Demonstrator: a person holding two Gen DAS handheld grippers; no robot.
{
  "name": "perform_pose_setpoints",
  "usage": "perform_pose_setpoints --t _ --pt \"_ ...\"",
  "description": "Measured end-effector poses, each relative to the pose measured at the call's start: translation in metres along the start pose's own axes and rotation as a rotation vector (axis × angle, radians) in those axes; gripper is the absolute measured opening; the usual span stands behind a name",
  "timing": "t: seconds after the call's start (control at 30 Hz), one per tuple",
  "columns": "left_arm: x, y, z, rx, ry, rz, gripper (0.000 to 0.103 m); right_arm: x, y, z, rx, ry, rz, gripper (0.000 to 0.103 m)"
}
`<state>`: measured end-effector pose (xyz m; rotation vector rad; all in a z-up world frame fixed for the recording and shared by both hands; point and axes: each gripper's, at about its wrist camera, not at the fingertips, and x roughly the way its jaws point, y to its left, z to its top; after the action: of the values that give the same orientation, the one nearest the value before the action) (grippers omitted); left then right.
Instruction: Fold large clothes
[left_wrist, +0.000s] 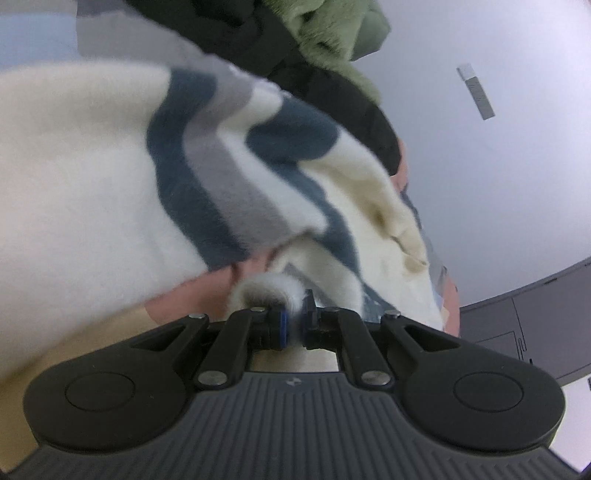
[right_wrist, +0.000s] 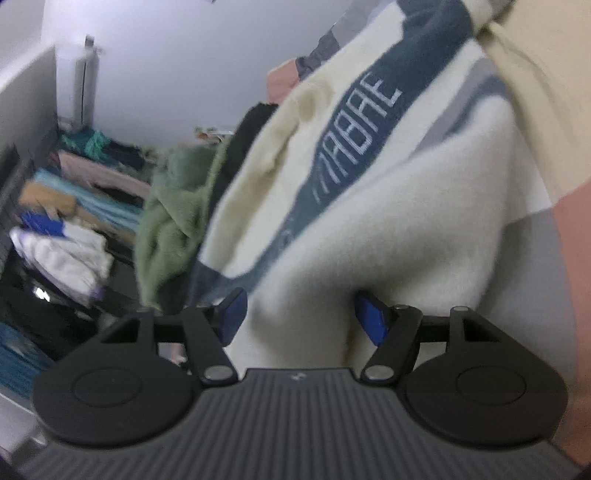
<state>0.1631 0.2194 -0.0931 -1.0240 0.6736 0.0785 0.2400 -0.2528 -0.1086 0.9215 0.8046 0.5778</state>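
A fluffy cream sweater (left_wrist: 85, 177) with dark blue and grey stripes fills the left wrist view, bunched and lifted. My left gripper (left_wrist: 294, 325) is shut on a fold of its edge, pinched between the blue pads. The same sweater (right_wrist: 388, 221), with white lettering on a blue stripe, fills the right wrist view. My right gripper (right_wrist: 300, 315) is open, its blue pads (right_wrist: 232, 317) standing either side of a cream fold without pinching it.
A green fleece garment (right_wrist: 170, 221) and a black garment (left_wrist: 332, 92) lie behind the sweater. A heap of mixed clothes (right_wrist: 74, 229) sits at the left in the right wrist view. A pink and beige surface (right_wrist: 576, 258) lies under the sweater. A grey cabinet (left_wrist: 524, 325) stands at the right.
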Motion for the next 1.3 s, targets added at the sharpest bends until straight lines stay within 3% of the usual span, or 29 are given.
perform_pose_setpoints --t 0.1,0.2,0.43,0.6,0.77,0.9,0.97,1.07,1.3 --pt "0.008 0.003 0.0 -0.002 -0.007 -0.003 0.008 0.009 -0.005 0.001 -0.021 0.007 -0.017 0.066" --pt "0.011 0.003 0.001 0.005 -0.01 -0.003 0.008 0.003 -0.009 -0.002 0.034 -0.011 -0.003 0.066" --pt "0.009 0.0 -0.002 0.027 -0.02 0.005 0.008 -0.04 0.0 -0.046 0.107 -0.01 -0.014 0.067" --pt "0.004 -0.002 -0.004 0.032 -0.031 0.009 0.008 -0.048 -0.006 -0.076 0.178 -0.001 -0.078 0.066" --pt "0.003 -0.001 -0.005 0.022 -0.039 0.006 0.008 -0.027 -0.023 -0.084 0.28 0.031 -0.107 0.055" --pt "0.003 -0.002 -0.006 0.022 -0.043 0.006 0.008 -0.014 -0.021 -0.078 0.265 0.014 -0.107 0.052" --pt "0.001 -0.001 -0.006 0.013 -0.044 -0.001 0.008 -0.012 -0.021 -0.076 0.256 0.001 -0.099 0.033" --pt "-0.004 -0.001 -0.006 0.002 -0.046 -0.007 0.008 -0.016 -0.015 -0.074 0.221 -0.01 -0.097 0.023" --pt "-0.045 -0.013 -0.017 0.031 -0.017 -0.061 0.008 -0.075 0.025 -0.064 -0.006 -0.082 -0.119 0.019"
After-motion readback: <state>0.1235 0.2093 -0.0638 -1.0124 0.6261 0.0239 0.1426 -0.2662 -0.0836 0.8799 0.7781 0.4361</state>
